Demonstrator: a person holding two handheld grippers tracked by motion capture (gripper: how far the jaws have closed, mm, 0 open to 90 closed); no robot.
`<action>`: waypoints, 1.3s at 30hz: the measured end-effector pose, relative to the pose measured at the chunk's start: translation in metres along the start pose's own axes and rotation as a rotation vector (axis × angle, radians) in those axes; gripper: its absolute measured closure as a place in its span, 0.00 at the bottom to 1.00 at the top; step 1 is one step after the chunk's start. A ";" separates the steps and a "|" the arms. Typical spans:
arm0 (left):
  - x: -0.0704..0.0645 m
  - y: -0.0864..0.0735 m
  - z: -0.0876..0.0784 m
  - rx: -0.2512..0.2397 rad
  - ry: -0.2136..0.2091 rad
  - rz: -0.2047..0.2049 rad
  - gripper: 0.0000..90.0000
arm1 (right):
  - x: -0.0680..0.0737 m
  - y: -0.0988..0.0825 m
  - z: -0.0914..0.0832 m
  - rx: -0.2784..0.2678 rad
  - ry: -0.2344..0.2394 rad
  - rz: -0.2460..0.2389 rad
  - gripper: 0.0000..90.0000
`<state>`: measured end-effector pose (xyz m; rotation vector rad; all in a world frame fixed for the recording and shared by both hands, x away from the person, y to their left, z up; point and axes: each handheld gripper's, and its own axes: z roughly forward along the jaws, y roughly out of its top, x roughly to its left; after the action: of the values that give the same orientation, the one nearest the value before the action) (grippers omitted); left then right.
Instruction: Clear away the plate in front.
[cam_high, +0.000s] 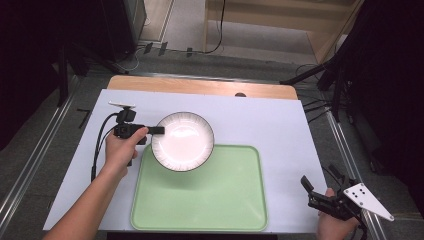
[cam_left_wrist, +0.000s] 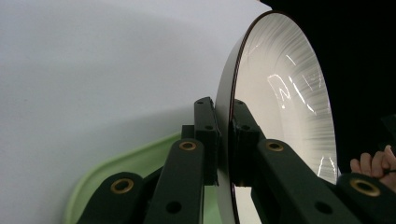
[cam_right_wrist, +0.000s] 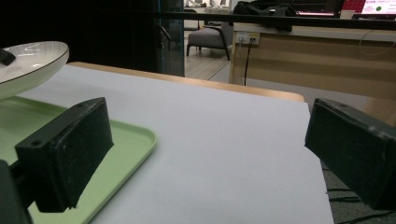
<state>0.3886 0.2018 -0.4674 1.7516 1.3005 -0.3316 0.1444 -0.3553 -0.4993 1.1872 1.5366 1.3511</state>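
Above tray (cam_high: 200, 200), left gripper (cam_left_wrist: 225, 140) clamping plate (cam_high: 183, 141)

Bright overhead light glares off the glossy white dark-rimmed bowl (cam_high: 183, 141); frame corners fall black, and the near black jaws blur softly.

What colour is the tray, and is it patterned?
The tray is plain pale green, with no pattern; it shows best in the high view.
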 end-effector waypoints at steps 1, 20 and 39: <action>-0.002 -0.003 0.001 0.010 -0.007 0.010 0.94 | 0.000 0.000 0.000 0.000 0.001 0.001 0.01; -0.009 -0.036 0.018 0.085 -0.020 0.041 0.94 | 0.001 0.000 0.000 0.004 0.001 0.000 0.01; -0.022 -0.064 0.039 0.174 -0.048 0.075 0.94 | 0.002 0.000 0.000 0.005 0.003 0.000 0.01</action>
<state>0.3353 0.1600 -0.5065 1.9203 1.1981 -0.4525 0.1440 -0.3532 -0.4990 1.1885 1.5423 1.3501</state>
